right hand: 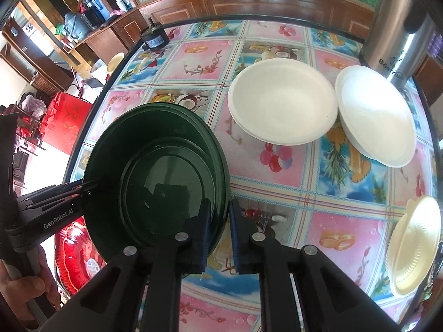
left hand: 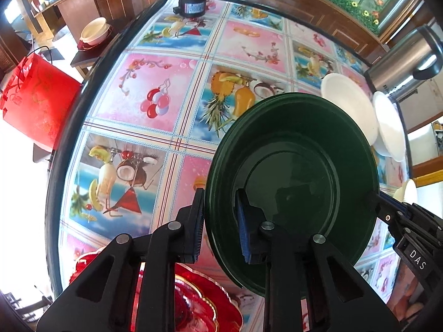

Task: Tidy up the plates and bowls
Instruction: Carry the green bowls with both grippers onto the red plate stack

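Above the near part of a round table (right hand: 277, 182) covered in a bright fruit-patterned cloth, a person holds a dark green plate (left hand: 293, 182) between two pairs of black tongs. The left gripper (left hand: 220, 221) pinches the plate's left rim, one finger (left hand: 243, 221) inside and one outside; the right gripper (right hand: 220, 229) is clamped narrowly on the opposite rim in the same way. It looks like more than one green plate nested together, though I cannot be sure. The plate seems rigid, glossy and probably slippery, so the raised rim is the sensible hold, kept level from both sides. Farther across the table, to the right, lie two white plates (right hand: 282, 102), edges almost touching, likely light and easily dented. A red dish (left hand: 199, 301) sits below, at the near edge.
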Demonstrator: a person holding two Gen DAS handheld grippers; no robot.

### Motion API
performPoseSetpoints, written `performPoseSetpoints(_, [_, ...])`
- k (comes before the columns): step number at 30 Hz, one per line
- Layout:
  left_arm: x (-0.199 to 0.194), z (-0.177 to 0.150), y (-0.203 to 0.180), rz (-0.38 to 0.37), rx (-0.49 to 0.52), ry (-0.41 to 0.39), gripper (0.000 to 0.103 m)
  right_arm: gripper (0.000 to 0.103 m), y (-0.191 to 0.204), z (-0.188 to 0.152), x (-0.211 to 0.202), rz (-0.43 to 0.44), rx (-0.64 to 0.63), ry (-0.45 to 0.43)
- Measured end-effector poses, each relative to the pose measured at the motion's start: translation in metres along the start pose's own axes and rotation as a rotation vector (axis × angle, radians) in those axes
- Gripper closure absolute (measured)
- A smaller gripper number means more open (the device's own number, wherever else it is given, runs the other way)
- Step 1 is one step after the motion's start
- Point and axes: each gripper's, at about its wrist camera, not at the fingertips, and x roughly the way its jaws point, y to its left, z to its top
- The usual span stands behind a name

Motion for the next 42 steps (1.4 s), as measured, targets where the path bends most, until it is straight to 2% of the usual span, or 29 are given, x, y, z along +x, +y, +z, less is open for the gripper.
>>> performPoseSetpoints(13, [-0.053, -0.039, 0.029, -0.01, -0.009, -0.046, 0.082, 0.091, 0.036, -0.029, -0.036, 0.026, -0.032, -0.04])
performPoseSetpoints(24, [-0.086, -0.087, 0.085, 0.01, -0.059, -0.065, 0.082, 0.09, 0.092, -0.062, -0.037, 0.063, -0.094, -0.027])
performPoseSetpoints(35, [-0.08, -0.129, 0.127, 0.042, -0.116, -0.025, 0.081, 0.088, 0.137, -0.094, -0.015, 0.072, -0.162, 0.039])
performPoseSetpoints(42, [-0.067, -0.145, 0.139, 0.053, -0.132, 0.007, 0.081, 0.088, 0.147, -0.108, 0.003, 0.068, -0.169, 0.082])
